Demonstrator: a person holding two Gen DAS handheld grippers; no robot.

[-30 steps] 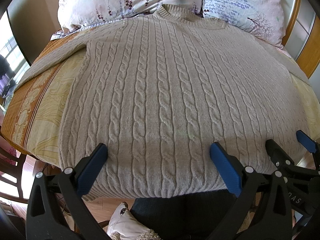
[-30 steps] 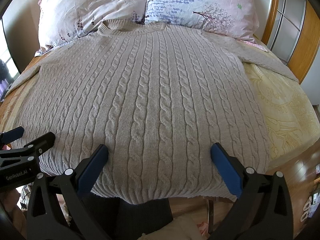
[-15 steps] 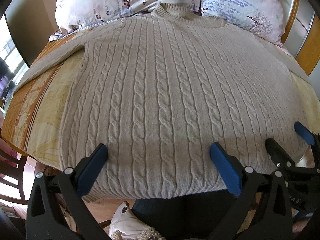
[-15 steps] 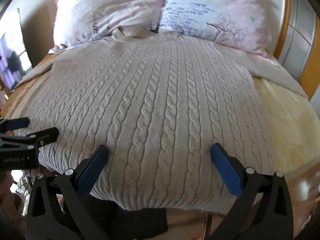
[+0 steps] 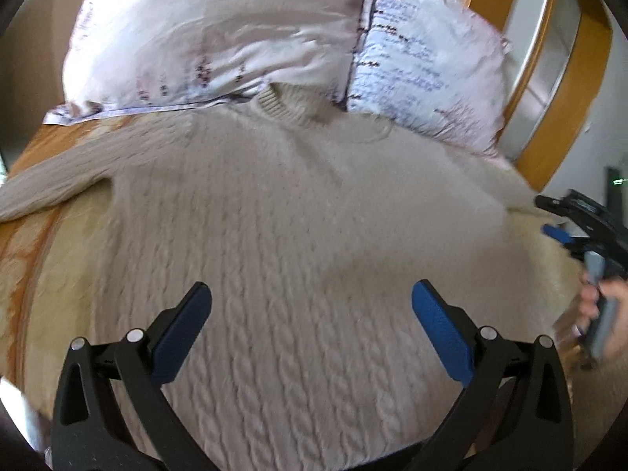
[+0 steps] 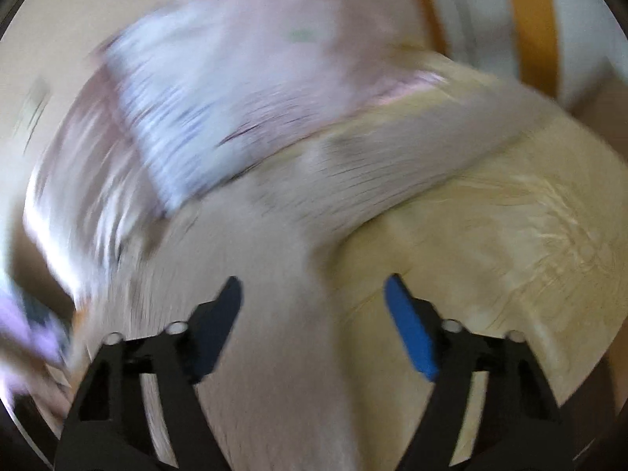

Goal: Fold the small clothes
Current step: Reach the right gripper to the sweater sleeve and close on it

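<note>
Sweater (image 5: 274, 235), a beige cable-knit one, lies spread flat on the bed, its body directly ahead of and beneath the left claw (image 5: 310, 310). That claw is spread wide, with nothing between its blue pads (image 5: 180, 325), and it hangs over the lower part of the knit. Off to the claw's left, one sleeve (image 5: 51, 180) runs out across the yellow and orange bedspread (image 5: 23, 274). Straight ahead, beyond the claw, the ribbed collar (image 5: 274, 100) lies against two floral pillows (image 5: 219, 31); the pillow (image 5: 424, 78) ahead and to the right leans near the wooden headboard (image 5: 581, 78). At the far right of the left claw, the right claw (image 5: 565, 227) shows small at the sweater's side, held in a hand (image 5: 604, 306); from here its opening is hard to judge.

The right wrist view is heavily smeared by motion. Its claw (image 6: 314, 314) is spread, with nothing gripped. To the claw's left and under it lies the sweater's body (image 6: 255, 274). Ahead, the other sleeve (image 6: 392, 165) crosses toward the right. Under the claw's right finger and further right is bare yellow bedspread (image 6: 510, 255). Far ahead a blurred pillow (image 6: 216, 98) shows. No containers appear in either view.
</note>
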